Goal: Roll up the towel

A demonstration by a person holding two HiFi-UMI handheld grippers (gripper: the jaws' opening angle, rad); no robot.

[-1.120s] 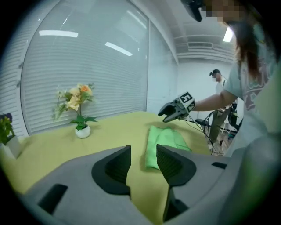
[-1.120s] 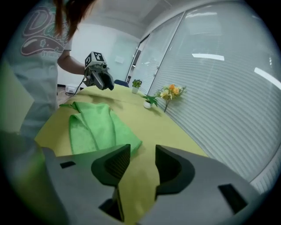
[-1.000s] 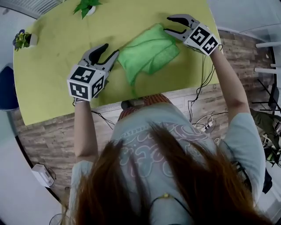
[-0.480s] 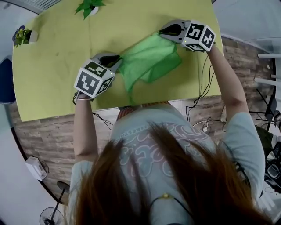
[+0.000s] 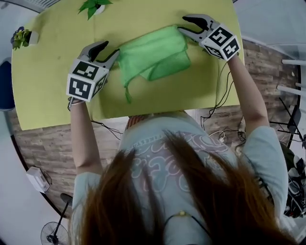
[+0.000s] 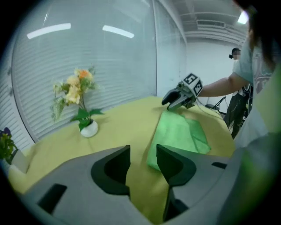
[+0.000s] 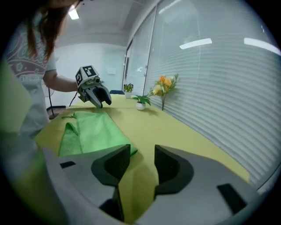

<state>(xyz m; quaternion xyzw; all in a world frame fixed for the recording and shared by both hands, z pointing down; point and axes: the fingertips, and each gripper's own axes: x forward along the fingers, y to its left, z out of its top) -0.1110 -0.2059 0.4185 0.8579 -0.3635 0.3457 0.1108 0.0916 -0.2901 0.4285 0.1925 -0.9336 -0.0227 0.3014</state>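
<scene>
A green towel (image 5: 153, 53) lies folded and spread flat across the yellow-green table (image 5: 52, 91), with a thin tail hanging toward the near edge. My left gripper (image 5: 108, 49) sits just off the towel's left end, its jaws opening with only bare table between them (image 6: 142, 162). My right gripper (image 5: 184, 26) stands at the towel's right end, jaws opening too and holding nothing (image 7: 142, 163). In the left gripper view the towel (image 6: 178, 134) runs away to the right gripper (image 6: 175, 100). The right gripper view has the towel (image 7: 90, 134) reaching toward the left gripper (image 7: 99, 99).
A leafy plant in a white pot (image 5: 94, 6) stands at the table's far edge, and a small purple-flowered pot (image 5: 22, 39) at its left corner. A vase of flowers (image 6: 85, 125) stands by the window blinds. Cables (image 5: 217, 95) hang below the near right edge.
Half a second ago both grippers were shut on the towel's two ends. Their jaws have since parted and let go, and the towel now lies wider, flatter and further left.
</scene>
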